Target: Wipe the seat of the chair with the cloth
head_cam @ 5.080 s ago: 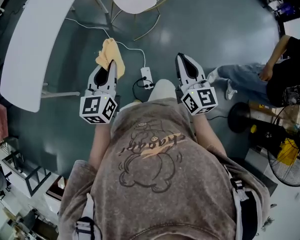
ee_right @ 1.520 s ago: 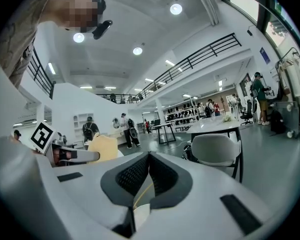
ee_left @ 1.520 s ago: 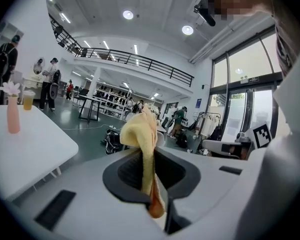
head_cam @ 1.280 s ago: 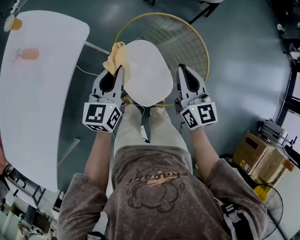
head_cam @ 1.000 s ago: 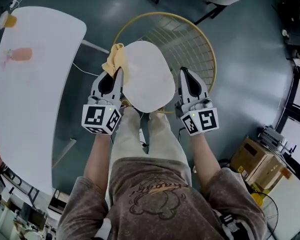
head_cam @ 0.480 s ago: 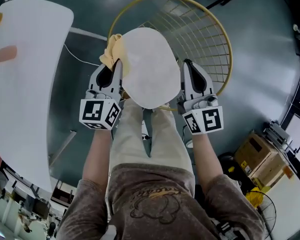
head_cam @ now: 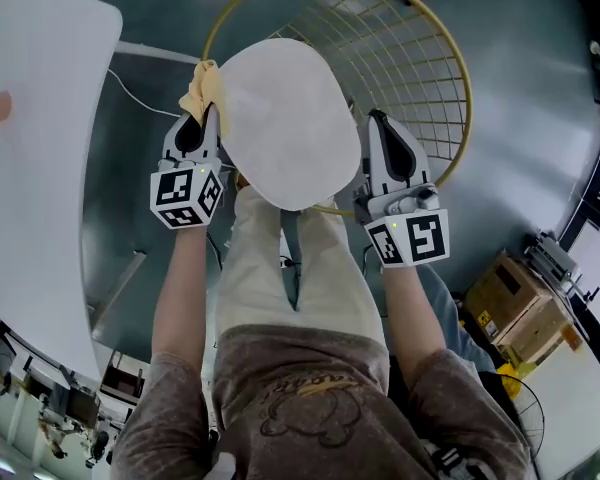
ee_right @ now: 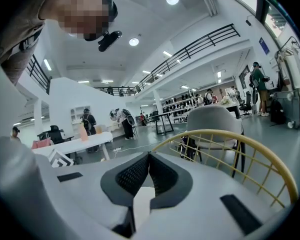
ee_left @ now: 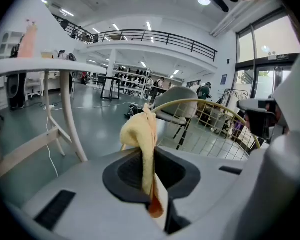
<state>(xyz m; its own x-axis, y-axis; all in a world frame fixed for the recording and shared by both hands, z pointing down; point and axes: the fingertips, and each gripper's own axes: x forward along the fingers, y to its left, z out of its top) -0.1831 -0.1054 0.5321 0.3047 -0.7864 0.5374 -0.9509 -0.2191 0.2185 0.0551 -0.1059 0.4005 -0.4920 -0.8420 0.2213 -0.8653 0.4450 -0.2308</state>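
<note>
Since half a second ago the left gripper (head_cam: pixel 206 120) has pushed forward and a little outward, carrying the crumpled yellow cloth (head_cam: pixel 201 87) farther along the left edge of the white oval seat pad (head_cam: pixel 285 118), while the right gripper (head_cam: pixel 374 124) has barely shifted. The left gripper (ee_left: pixel 149 166) has its jaws clamped on the cloth (ee_left: pixel 140 134): a fold is pinched between them, the bulk of the fabric bunches up past the tips, and a darker orange corner hangs out at the back. From the head view the cloth sits just ahead of those tips, against the seat pad's near-left rim; whether it touches the pad cannot be told. The right gripper (ee_right: pixel 149 156) has its jaws pressed together with nothing between them, and it sits just beside the pad's opposite edge. The pad lies between the two tools inside the round yellow wire chair (head_cam: pixel 425 63), whose hoop (ee_left: pixel 200 104) curves ahead of both. A long white table (head_cam: pixel 40 148) stands off to the left gripper's outer side, over a dark glossy floor (head_cam: pixel 540 98). A cardboard box (head_cam: pixel 515 303) lies behind and outside the right gripper. The room is a bright hall with a railed balcony (ee_left: pixel 155 34).
</note>
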